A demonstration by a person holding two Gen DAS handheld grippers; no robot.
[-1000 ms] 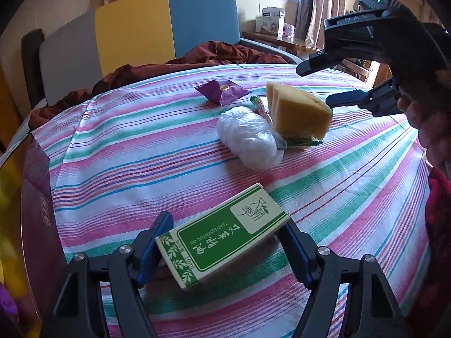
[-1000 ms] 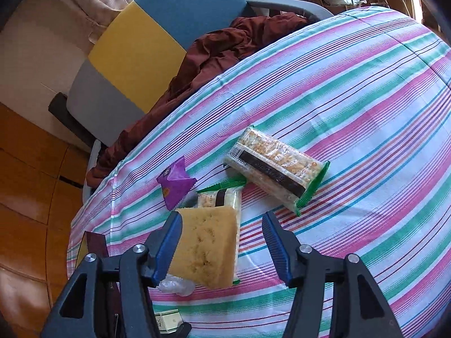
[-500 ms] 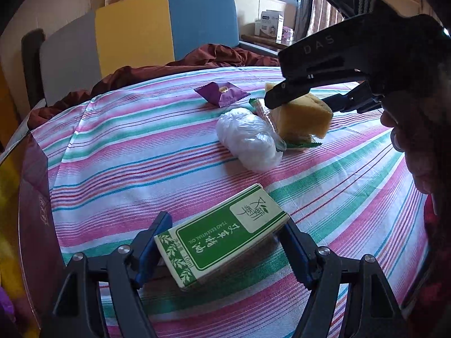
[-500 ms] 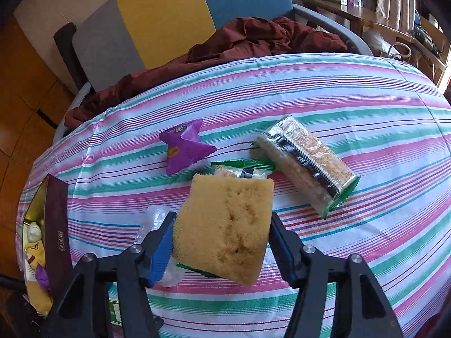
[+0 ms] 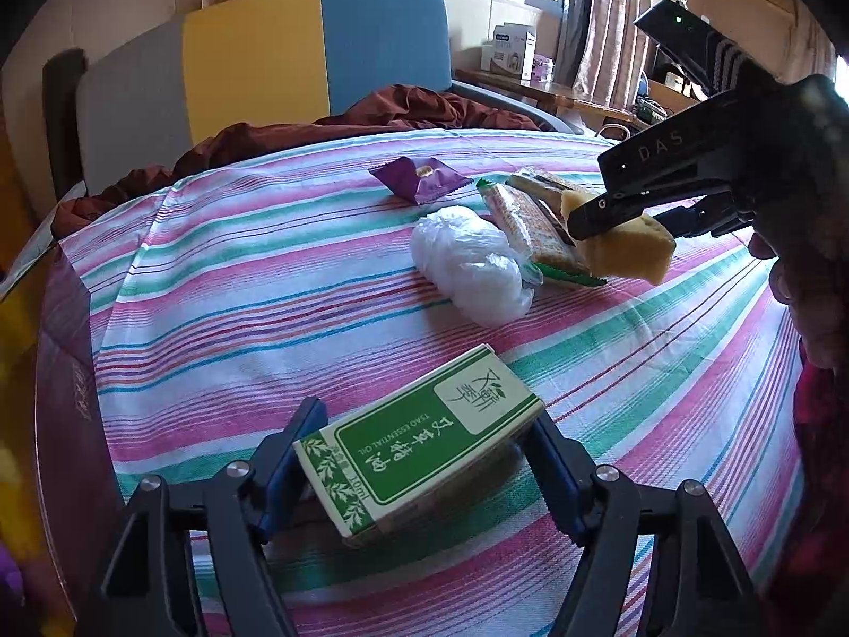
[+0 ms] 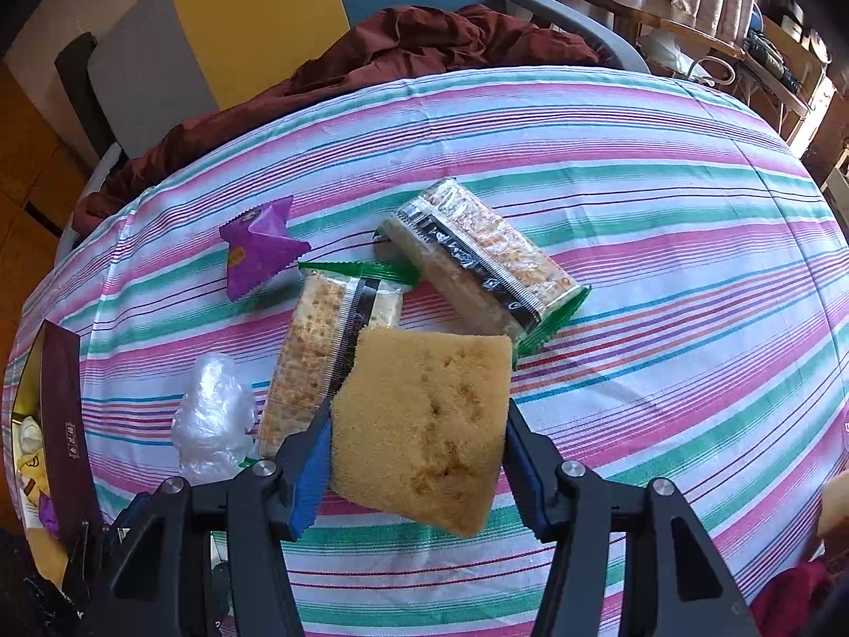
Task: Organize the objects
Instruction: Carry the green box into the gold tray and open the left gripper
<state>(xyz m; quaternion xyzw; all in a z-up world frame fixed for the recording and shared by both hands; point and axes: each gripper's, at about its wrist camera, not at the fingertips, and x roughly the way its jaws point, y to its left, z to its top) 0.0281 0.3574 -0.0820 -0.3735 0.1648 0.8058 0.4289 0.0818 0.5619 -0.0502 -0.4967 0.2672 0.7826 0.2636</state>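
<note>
Lifted since a second ago, the yellow sponge (image 6: 424, 424) now hangs clear of the striped tablecloth (image 6: 663, 318), pinched at both sides in the right gripper (image 6: 416, 470). Below it lie two cracker packs (image 6: 477, 260), a purple wrapper (image 6: 257, 252) and a white plastic bag (image 6: 212, 419). Nearer the table's left edge, the left gripper (image 5: 424, 456) clasps the green box (image 5: 419, 440), tilted above the cloth. Bare cloth stretches wide to the right.

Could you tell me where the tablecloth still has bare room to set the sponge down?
Right of the cracker packs, the striped tablecloth is bare. Crowded: purple wrapper, plastic bag and packs cluster beneath the sponge.
</note>
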